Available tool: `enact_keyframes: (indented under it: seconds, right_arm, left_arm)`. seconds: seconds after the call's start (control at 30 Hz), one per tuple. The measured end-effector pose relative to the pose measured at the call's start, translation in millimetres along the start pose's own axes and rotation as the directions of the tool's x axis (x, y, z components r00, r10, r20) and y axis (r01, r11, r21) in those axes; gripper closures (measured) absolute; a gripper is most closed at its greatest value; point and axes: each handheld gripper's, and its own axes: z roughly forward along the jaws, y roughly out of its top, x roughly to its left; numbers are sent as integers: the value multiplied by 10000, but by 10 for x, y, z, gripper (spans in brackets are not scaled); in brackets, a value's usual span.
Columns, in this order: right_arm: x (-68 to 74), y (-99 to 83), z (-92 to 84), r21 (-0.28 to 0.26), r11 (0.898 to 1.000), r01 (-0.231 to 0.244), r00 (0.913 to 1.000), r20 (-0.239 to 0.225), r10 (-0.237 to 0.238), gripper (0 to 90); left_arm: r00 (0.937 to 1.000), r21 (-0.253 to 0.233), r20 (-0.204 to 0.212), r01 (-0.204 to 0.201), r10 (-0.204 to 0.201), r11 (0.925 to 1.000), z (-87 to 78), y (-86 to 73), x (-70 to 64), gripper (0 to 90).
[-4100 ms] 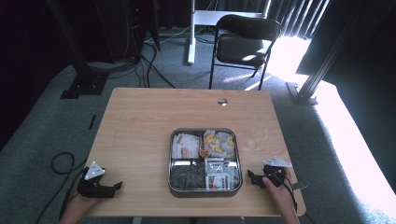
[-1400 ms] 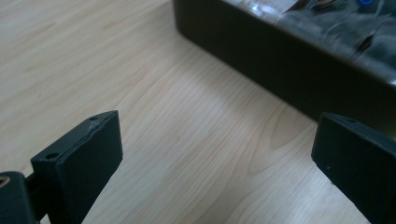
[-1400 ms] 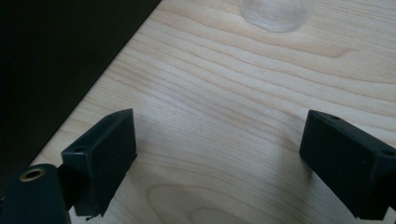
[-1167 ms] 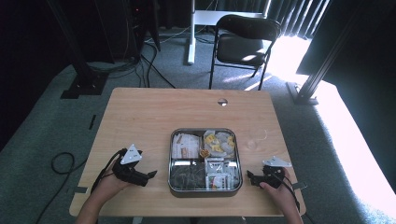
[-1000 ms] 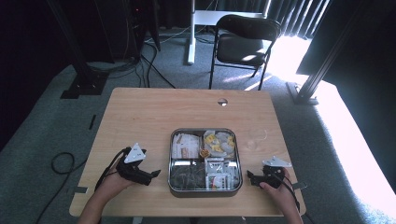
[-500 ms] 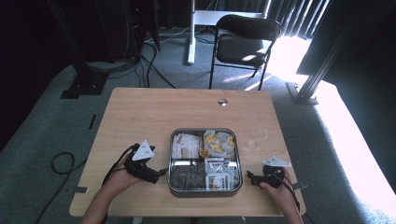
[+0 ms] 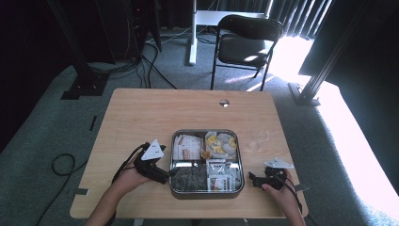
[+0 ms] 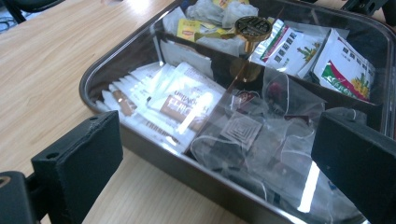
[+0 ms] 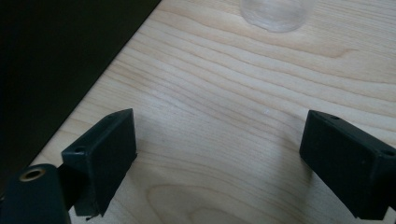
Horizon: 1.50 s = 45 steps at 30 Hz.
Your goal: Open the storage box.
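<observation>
Resting on the wooden table (image 7: 141, 113), a metal tray (image 7: 207, 190) with a clear lid serves as the reference point for all positions below. The tray sits toward the person's edge of the table, roughly centred between the two grippers. Dividers split it into four compartments, joined at a small gold knob (image 8: 252, 27) in the middle.

Left gripper (image 7: 165, 178): held in the left hand (image 7: 126, 178), positioned at the tray's left side with the jaws pointing toward it. In the left gripper view the two black jaws stand wide apart and hold nothing; the tray rim passes between them. Whether a jaw touches the rim cannot be determined.

Right gripper (image 7: 254, 181): held in the right hand (image 7: 279, 190), positioned just beyond the tray's right side, near the table's front edge. In the right gripper view the jaws are spread wide over bare wood and hold nothing.

Tray contents, as seen in the left gripper view:
- white paper sachets (image 8: 175, 100) in the compartment nearest the left gripper;
- clear plastic packets (image 8: 261, 135) in the adjacent near compartment;
- yellow-labelled tea bags (image 8: 198, 25) in a far compartment;
- green-and-white printed sachets (image 8: 343, 63) in the other far compartment.

A clear glass (image 9: 275, 14) stands on the table beyond the tray's right side.
</observation>
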Motion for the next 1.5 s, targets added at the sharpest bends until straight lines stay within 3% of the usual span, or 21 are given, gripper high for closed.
enact_keyframes:
  seconds: [0.77,0.97,1.23,1.5]
  right_arm:
    - [0,0,0,-4,10000,3,10000,-2,-3,103]
    - [0,0,0,-6,10000,-2,10000,-3,2,103]
    - [0,0,0,-8,10000,-4,10000,-2,4,103]
    - [0,0,0,-7,10000,-4,10000,-3,4,103]
  left_arm:
    - [9963,-257,795,-304,323,9992,334,236,-122,30]
    - [9952,-324,969,-109,140,9994,449,309,-111,30]
    - [9937,-146,1103,-164,179,9998,606,379,-117,30]
    - [9959,149,899,-88,74,9998,747,432,-120,30]
